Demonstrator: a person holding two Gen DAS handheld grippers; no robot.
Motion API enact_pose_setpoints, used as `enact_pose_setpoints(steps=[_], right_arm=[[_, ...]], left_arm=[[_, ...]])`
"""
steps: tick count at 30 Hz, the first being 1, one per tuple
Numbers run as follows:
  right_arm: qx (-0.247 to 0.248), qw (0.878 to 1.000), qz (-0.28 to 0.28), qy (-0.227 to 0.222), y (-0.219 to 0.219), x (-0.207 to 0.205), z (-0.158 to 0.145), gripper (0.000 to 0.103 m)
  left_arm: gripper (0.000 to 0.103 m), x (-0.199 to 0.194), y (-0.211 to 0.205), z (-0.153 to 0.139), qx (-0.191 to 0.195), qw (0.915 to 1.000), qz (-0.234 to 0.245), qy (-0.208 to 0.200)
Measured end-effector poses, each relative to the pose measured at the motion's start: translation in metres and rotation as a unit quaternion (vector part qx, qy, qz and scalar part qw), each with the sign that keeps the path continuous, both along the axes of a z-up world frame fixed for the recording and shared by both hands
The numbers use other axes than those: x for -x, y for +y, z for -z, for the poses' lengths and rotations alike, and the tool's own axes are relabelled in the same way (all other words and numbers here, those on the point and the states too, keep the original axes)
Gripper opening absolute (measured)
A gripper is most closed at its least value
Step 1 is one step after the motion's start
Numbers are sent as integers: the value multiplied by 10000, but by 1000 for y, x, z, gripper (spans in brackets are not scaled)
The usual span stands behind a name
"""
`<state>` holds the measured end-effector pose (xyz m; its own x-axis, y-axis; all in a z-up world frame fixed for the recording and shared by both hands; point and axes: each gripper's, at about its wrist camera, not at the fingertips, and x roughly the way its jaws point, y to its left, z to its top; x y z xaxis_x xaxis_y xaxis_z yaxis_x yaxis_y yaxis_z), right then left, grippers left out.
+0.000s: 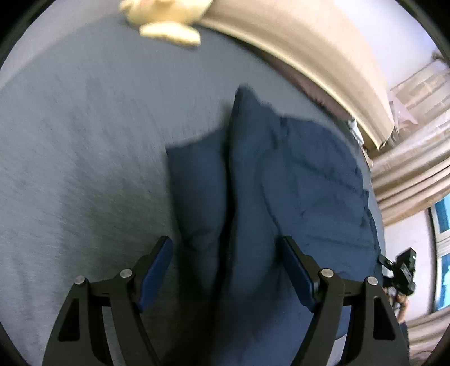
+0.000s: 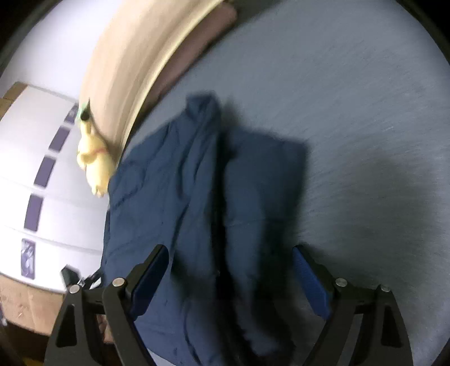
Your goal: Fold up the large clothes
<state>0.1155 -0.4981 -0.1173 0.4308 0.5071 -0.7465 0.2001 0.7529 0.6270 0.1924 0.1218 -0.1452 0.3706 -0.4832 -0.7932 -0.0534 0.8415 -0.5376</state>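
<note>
Left wrist view: left gripper (image 1: 225, 270) spread wide, holding nothing, hovering over a navy garment (image 1: 295, 183) on the grey-blue bed sheet (image 1: 84, 140). Garment lies right of centre, a raised ridge (image 1: 242, 135) running away from the jaws. Yellow plush toy (image 1: 166, 22) far off by the headboard (image 1: 309, 48).

Right wrist view: right gripper (image 2: 230, 278) also released, above the same garment (image 2: 157, 191), bunched at the bed's left edge. Cloth looks soft, limp, light (motion blur hides seams). Best hold, I judge: a corner or hem edge, pinched through all layers.
</note>
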Motion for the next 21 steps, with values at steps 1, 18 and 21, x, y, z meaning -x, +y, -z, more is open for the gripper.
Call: enact_pose_setpoints(steps=[1, 18, 21], right_arm=[[31, 10000, -62, -30, 5, -4, 1, 90], [1519, 9683, -1109, -1645, 87, 34, -185, 17], [1550, 9673, -996, -1742, 77, 67, -185, 17]], left_arm=[[79, 0, -2, 3, 45, 10000, 25, -26], [14, 47, -46, -138, -843, 9807, 411, -1718], [15, 77, -47, -136, -803, 9774, 570, -1871]])
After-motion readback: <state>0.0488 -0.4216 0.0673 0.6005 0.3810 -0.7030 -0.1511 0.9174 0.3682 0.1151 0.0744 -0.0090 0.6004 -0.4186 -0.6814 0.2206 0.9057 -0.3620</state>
